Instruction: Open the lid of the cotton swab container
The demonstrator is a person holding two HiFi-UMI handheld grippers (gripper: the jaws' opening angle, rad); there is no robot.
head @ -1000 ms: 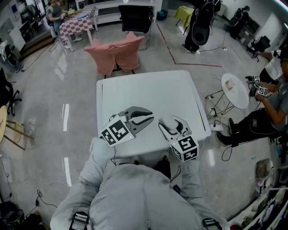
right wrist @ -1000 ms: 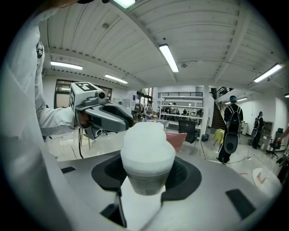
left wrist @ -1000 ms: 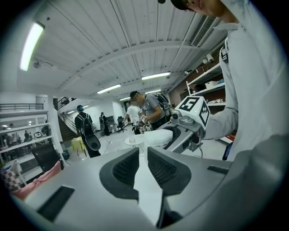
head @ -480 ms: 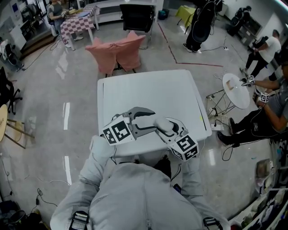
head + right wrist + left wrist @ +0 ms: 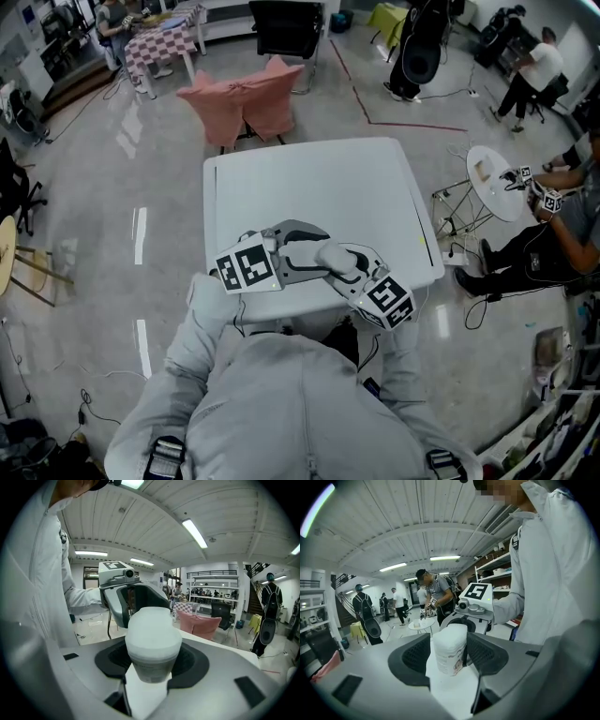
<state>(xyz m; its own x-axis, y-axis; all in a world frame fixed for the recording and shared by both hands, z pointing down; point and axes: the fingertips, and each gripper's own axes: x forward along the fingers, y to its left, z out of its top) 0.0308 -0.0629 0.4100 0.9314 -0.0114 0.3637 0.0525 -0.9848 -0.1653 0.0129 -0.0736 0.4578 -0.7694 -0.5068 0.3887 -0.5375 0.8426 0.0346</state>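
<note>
- Glossy grey floor [image 5: 103, 187], red tape lines [image 5: 412, 125].
- White square table [image 5: 319, 178], pink-draped chair [image 5: 246, 103] behind.
- Small round table [image 5: 495, 183] at right.
- Strip lights [image 5: 194, 532] on ribbed ceiling [image 5: 140, 508].

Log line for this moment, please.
right tongs: gripping cotton swab container | left tongs: jaws just opening, container between them | lid: on

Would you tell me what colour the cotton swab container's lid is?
The lid is white; right gripper view shows it best.
</note>
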